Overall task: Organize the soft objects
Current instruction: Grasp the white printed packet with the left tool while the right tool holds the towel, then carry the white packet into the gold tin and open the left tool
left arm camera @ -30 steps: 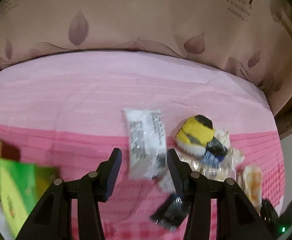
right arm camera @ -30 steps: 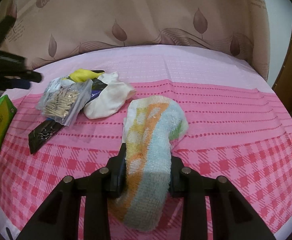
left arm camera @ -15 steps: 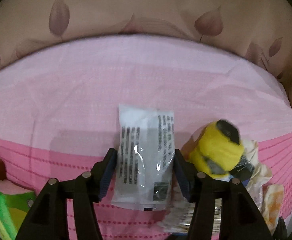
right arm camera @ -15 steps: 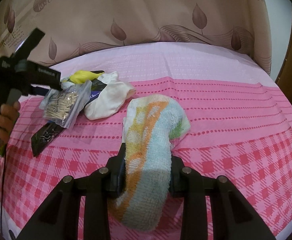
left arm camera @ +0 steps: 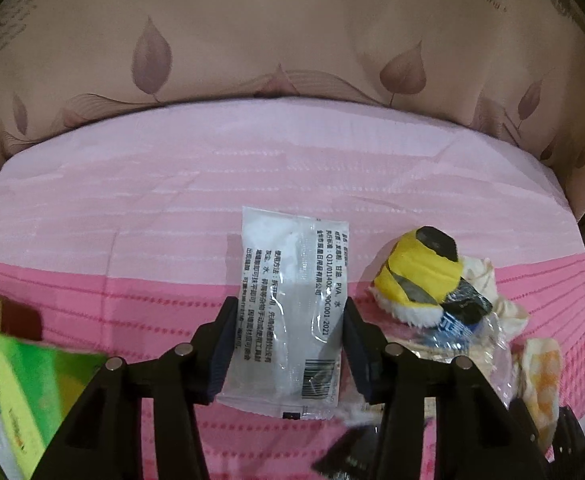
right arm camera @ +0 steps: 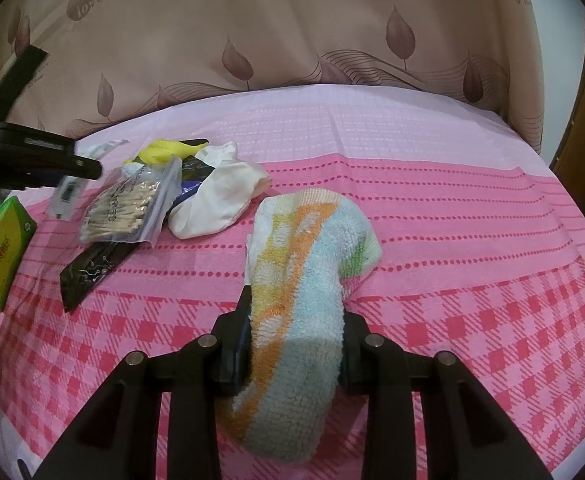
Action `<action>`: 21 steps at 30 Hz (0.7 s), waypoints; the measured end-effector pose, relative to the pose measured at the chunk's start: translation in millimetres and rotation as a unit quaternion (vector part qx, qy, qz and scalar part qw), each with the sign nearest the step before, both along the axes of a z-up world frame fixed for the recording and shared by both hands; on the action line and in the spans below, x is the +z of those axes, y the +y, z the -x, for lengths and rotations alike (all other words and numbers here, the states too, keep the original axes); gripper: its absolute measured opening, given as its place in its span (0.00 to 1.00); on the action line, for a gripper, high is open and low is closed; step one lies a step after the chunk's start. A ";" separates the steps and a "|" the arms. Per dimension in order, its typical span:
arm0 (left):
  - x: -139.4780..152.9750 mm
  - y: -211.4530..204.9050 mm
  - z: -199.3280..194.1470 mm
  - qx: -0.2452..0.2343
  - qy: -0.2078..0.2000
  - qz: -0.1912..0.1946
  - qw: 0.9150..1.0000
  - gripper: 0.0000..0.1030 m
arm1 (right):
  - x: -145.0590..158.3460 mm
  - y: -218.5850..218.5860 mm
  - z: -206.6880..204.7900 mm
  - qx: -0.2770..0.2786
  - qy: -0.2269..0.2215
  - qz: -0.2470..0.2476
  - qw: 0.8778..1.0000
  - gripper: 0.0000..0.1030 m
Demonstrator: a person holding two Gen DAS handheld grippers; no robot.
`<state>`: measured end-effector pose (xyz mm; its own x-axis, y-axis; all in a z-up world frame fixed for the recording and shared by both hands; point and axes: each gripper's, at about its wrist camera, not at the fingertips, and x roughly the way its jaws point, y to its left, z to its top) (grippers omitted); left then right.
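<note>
My left gripper [left arm camera: 288,332] is shut on a clear printed plastic packet [left arm camera: 292,312] and holds it above the pink bedspread [left arm camera: 172,200]. My right gripper [right arm camera: 294,332] is shut on a folded striped towel [right arm camera: 304,288] in blue, orange and yellow, its far end resting on the bedspread [right arm camera: 452,240]. A pile lies at the left of the right wrist view: a bag of cotton swabs [right arm camera: 132,204], a white cloth [right arm camera: 220,196], a yellow and black soft item [right arm camera: 164,148]. The yellow item [left arm camera: 416,268] also shows right of the packet.
A green box [right arm camera: 8,252] lies at the bed's left edge and also shows in the left wrist view [left arm camera: 32,396]. A black sachet [right arm camera: 92,272] lies in front of the swab bag. A leaf-print curtain [right arm camera: 292,40] hangs behind the bed. The left gripper's body [right arm camera: 32,156] shows at the left.
My left gripper closed on the plastic packet and lifted it off the bedspread. My right gripper stays shut on the towel, barely moved.
</note>
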<state>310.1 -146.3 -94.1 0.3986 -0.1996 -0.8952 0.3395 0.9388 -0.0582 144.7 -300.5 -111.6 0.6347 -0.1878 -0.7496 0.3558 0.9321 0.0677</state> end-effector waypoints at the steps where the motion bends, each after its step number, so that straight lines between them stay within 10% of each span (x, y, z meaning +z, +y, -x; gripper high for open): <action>1: 2.3 1.7 2.5 0.001 -0.004 0.000 1.000 0.48 | 0.1 0.4 -0.2 0.000 0.000 0.001 1.000 0.29; 21: 95.2 111.3 69.4 0.039 -0.074 -0.007 0.997 0.48 | 0.8 4.1 0.0 0.002 0.006 0.019 1.000 0.29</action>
